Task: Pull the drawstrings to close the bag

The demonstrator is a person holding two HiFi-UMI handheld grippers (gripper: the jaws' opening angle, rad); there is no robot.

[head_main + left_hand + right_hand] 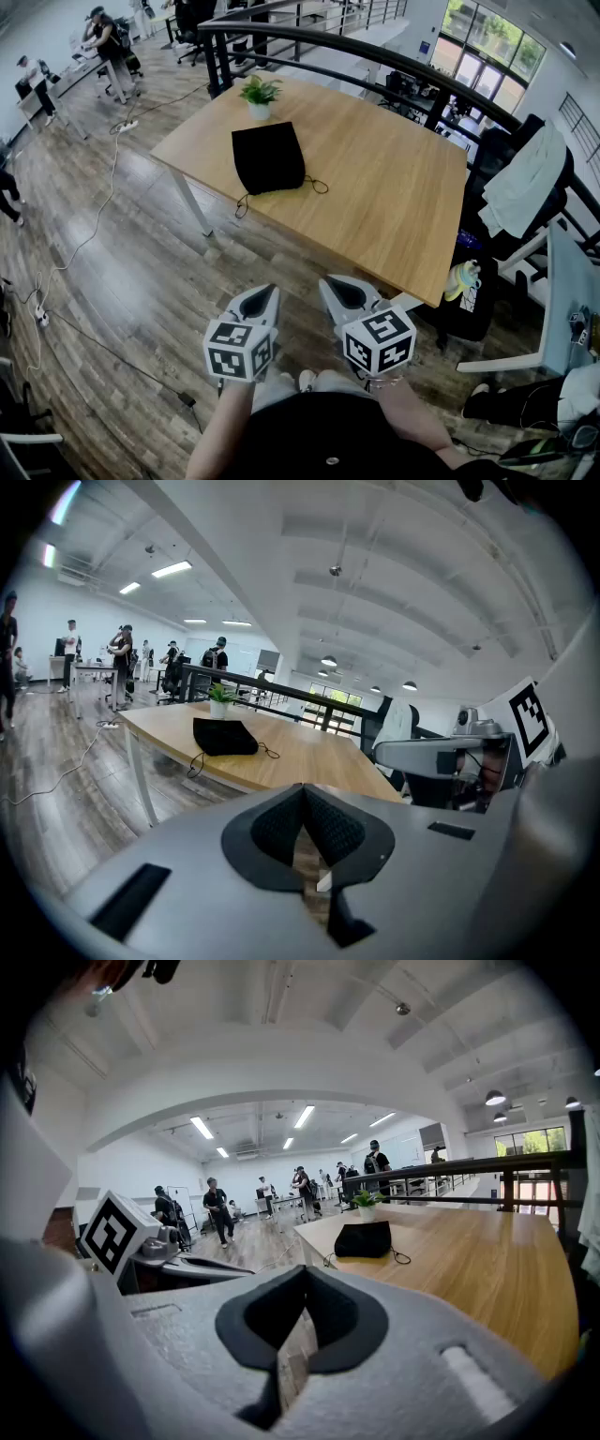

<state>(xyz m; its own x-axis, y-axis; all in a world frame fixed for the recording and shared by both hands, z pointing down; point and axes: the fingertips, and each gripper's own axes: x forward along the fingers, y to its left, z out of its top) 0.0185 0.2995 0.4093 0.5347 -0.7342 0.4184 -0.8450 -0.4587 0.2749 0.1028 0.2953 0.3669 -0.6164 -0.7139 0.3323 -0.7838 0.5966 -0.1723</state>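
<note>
A black drawstring bag (268, 157) lies on the wooden table (375, 197), toward its left side, with thin black cords (317, 185) trailing from its near edge. Both gripper views show the bag (224, 736) (364, 1238) from afar. My left gripper (265, 294) and right gripper (335, 284) are held side by side over the floor, well short of the table. Each is shut with nothing between its jaws.
A small potted plant (258, 95) stands behind the bag. A black railing (375, 56) runs beyond the table. An office chair draped with a pale cloth (525, 183) stands at the right. Cables (84, 244) cross the wood floor at left. People stand at far desks.
</note>
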